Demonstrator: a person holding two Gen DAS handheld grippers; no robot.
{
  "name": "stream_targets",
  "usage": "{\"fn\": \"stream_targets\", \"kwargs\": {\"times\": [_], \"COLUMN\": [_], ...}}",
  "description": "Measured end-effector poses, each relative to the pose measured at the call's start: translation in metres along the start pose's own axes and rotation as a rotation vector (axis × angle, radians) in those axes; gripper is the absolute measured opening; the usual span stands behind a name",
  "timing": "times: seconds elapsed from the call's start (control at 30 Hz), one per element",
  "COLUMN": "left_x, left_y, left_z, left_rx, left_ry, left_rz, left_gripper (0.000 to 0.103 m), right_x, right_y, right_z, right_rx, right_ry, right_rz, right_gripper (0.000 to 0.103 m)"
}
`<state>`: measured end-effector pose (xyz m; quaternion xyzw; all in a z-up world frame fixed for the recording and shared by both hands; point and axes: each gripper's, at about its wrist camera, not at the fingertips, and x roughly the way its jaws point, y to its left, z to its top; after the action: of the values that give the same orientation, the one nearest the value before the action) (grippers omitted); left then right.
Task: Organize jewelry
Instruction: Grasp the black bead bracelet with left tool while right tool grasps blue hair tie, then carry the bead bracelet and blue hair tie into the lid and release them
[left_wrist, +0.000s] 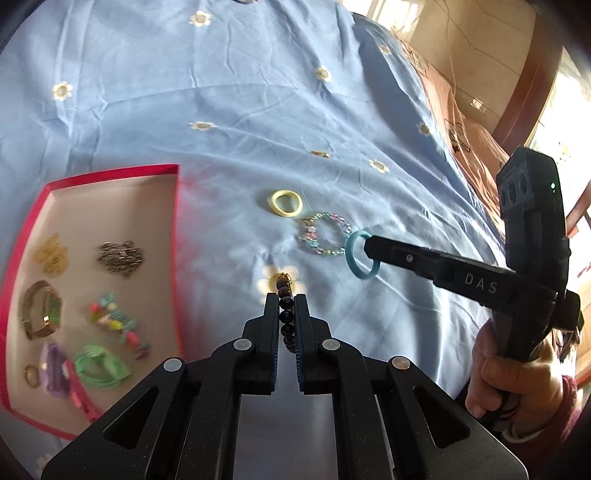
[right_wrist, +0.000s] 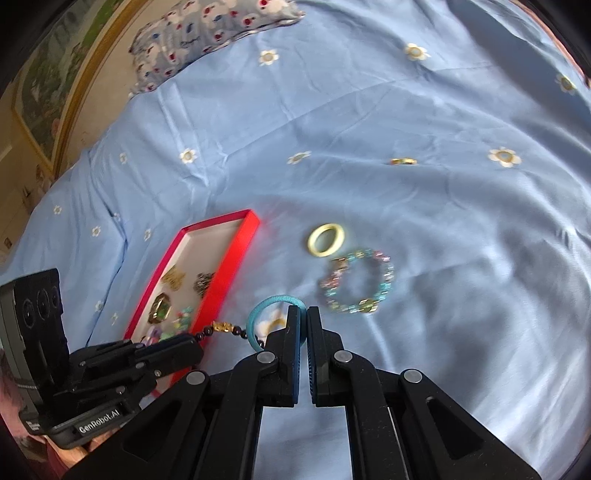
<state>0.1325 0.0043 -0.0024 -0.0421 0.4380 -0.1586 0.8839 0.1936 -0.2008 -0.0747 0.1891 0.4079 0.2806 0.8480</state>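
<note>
Your left gripper (left_wrist: 286, 306) is clamped on the dark bead bracelet (left_wrist: 285, 295), strand running along its fingers, and the red tray (left_wrist: 176, 229) lies just left of it, while your right gripper (right_wrist: 306, 325) pinches the teal ring (right_wrist: 258, 314) farther right.

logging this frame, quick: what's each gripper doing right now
Left tongs: shut on the dark bead bracelet.
Right tongs: shut on the teal hair tie.
</note>
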Motion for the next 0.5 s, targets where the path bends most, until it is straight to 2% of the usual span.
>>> {"fn": "stream_targets", "kwargs": {"times": [0.5], "left_x": [-0.046], "left_y": [0.056], "left_z": [-0.012], "left_rx": [-0.109], "left_ry": [-0.063], "left_rz": [0.064], "left_gripper": [0.006], "right_x": [0.023], "right_y": [0.057], "right_z": [-0.009], "right_rx": [-0.09], "right_ry": [0.054], "right_rz": [0.07], "right_gripper": [0.003]}}
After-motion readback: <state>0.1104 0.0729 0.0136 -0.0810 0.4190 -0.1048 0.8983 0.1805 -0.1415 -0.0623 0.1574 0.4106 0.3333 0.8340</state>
